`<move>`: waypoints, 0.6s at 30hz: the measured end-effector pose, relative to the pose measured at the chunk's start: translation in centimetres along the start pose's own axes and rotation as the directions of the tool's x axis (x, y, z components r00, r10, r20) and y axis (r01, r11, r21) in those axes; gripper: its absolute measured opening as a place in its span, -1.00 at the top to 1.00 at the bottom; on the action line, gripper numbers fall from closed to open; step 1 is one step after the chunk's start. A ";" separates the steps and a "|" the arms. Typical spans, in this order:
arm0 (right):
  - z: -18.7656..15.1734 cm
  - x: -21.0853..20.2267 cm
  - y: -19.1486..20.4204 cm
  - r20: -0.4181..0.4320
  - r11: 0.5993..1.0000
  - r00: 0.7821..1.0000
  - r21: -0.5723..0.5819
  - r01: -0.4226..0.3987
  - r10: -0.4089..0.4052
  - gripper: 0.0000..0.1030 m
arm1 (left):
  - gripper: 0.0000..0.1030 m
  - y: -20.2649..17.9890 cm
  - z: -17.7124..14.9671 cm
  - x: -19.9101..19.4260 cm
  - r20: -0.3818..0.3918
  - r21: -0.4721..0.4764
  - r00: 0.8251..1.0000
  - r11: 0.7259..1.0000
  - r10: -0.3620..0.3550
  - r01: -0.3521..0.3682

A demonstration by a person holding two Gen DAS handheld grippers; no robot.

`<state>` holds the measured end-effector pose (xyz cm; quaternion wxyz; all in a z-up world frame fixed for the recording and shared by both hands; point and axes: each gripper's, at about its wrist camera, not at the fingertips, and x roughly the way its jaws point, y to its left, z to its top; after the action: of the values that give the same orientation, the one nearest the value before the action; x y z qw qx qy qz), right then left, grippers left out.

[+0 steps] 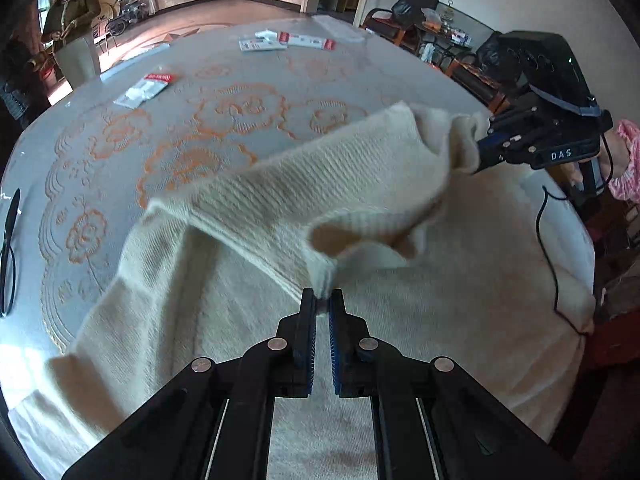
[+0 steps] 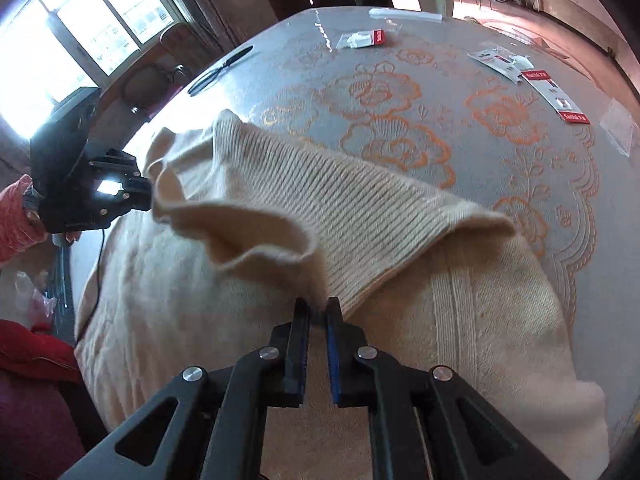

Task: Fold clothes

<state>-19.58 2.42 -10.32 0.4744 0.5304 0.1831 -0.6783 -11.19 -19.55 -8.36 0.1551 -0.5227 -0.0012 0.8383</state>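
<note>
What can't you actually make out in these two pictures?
- Near part of the cream knitted sweater: hidden behind the black left gripper in the left wrist view.
- Print on the small red-and-white packets: too small, both views.
- Lifted fold: motion-blurred.
- The person's pink-sleeved hand: cut off by the frame edge.

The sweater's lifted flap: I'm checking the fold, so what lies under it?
Under the raised flap lies the rest of the cream sweater, spread on the flowered tablecloth. Whatever lies beneath the sweater's body is covered.
</note>
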 end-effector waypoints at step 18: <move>4.5 -0.4 2.2 0.030 0.986 0.986 0.004 0.165 -0.165 0.58 | 0.06 -2.8 6.1 0.3 0.103 -0.054 0.953 0.958 0.285 -0.280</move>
<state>-20.18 -1.79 -7.72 0.4188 0.5033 0.2185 -0.7236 -15.99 -15.86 -5.41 0.0231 -0.4736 0.0485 0.8791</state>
